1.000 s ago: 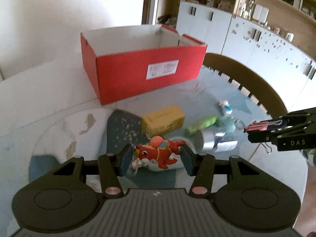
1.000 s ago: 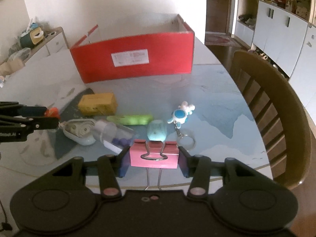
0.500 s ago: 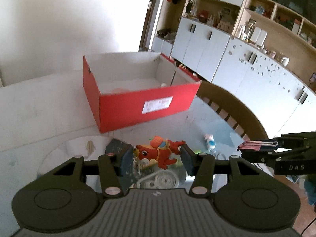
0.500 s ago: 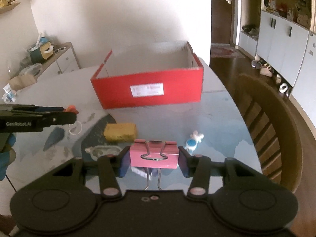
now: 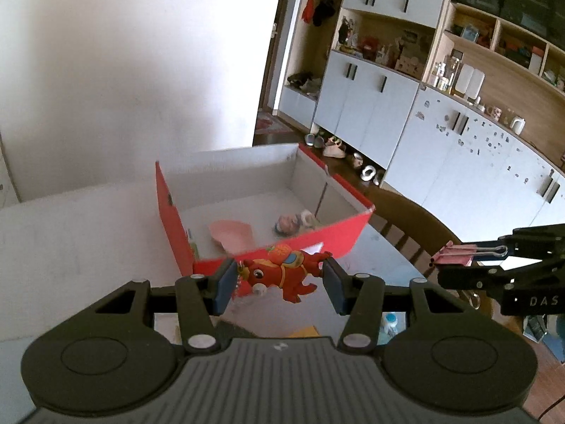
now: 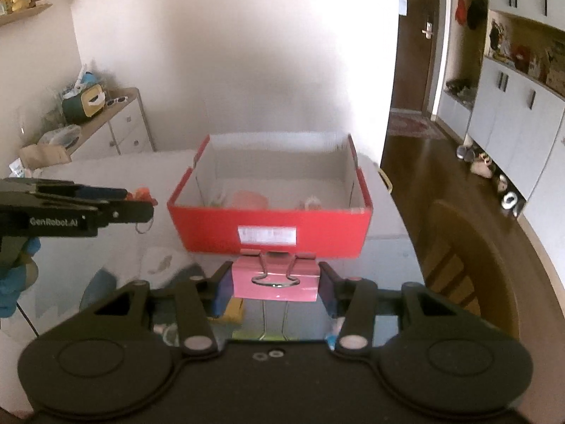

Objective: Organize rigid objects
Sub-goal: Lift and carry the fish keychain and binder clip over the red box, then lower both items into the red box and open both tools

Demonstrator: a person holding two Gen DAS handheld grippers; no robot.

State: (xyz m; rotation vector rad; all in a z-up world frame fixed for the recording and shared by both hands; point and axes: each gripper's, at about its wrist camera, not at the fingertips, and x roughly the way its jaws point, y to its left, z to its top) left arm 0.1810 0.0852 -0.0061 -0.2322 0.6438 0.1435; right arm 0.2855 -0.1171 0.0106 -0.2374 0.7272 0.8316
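Observation:
My left gripper [image 5: 279, 282] is shut on a red cartoon toy figure [image 5: 282, 274] and holds it in the air just before the near wall of the open red box [image 5: 317, 240]. My right gripper [image 6: 276, 284] is shut on a pink binder clip [image 6: 275, 282], also in the air in front of the red box [image 6: 268, 226]. The box holds a pink dish-like piece [image 5: 231, 235] and small items [image 5: 293, 222]. The right gripper with the clip [image 5: 455, 258] shows at the right of the left wrist view. The left gripper [image 6: 137, 208] shows at the left of the right wrist view.
A wooden chair [image 6: 469, 265] stands at the table's right side. A yellow block [image 6: 235, 312] and other small objects lie on the glass table [image 6: 388, 268] below the grippers, mostly hidden. White cabinets [image 5: 459, 148] stand beyond the chair.
Both grippers have risen from the table and moved toward the red box, each still holding its object. The box's inside is now in view.

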